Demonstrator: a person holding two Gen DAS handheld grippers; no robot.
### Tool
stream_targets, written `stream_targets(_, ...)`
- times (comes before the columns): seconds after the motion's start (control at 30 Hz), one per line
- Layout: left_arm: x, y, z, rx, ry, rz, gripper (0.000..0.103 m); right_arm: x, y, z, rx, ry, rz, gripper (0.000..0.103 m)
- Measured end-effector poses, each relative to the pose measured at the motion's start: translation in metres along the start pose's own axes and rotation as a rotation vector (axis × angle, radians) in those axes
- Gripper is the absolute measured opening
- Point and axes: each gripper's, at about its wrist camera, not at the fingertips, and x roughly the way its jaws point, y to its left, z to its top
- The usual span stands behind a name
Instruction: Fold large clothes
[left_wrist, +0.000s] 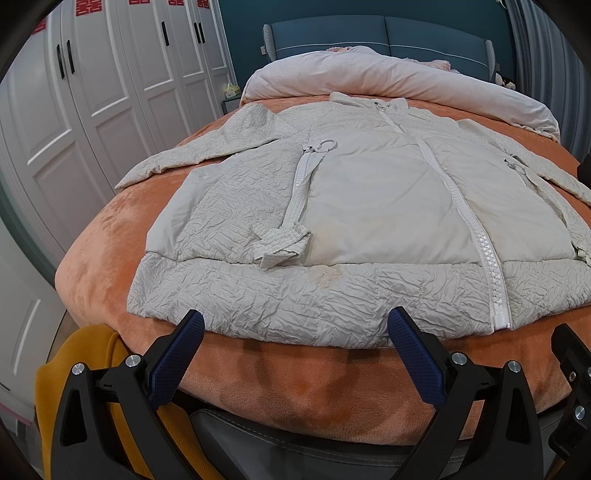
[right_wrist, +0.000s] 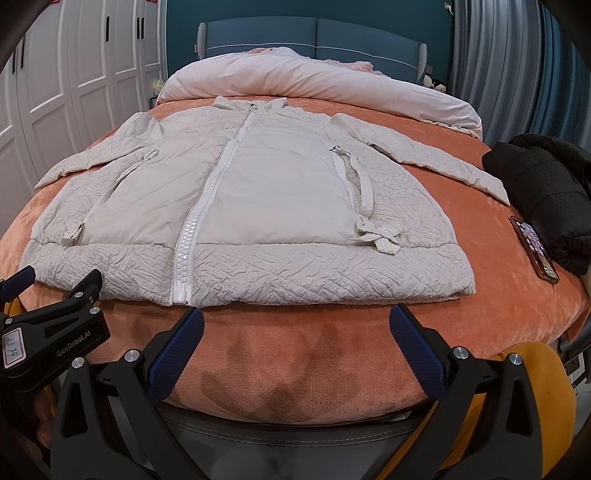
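On the orange blanket (right_wrist: 461, 314) of the bed lies the cream jacket (right_wrist: 258, 184), spread flat, front side up, with both sleeves stretched out to the sides. Its white zipper (right_wrist: 195, 221) is closed from the hem up to the collar. The hem is turned toward me, near the foot edge of the bed.

I hold my left gripper (left_wrist: 295, 325) just before the hem, left of the zipper; its blue fingers (left_wrist: 177, 358) are spread wide and hold nothing. From this view the tips seem to overlap the hem edge, but I cannot tell if they touch the cloth. My right gripper (right_wrist: 295, 325) is also wide open and empty, a little apart from the hem, over bare blanket.

At the head of the bed a pink duvet (right_wrist: 314, 85) is rolled up. On my right a black garment (right_wrist: 543, 199) lies on the blanket, with a phone (right_wrist: 533, 249) just beside it. White wardrobe doors (left_wrist: 92, 110) stand at the left.
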Motion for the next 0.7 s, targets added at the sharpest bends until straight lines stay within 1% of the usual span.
stream_targets(0.7, 0.0, -0.0004, -0.0002, 0.001, 0.0, 0.0, 0.098, 0.0009, 0.0016, -0.0004, -0.001, 0.004, 0.004, 0.098)
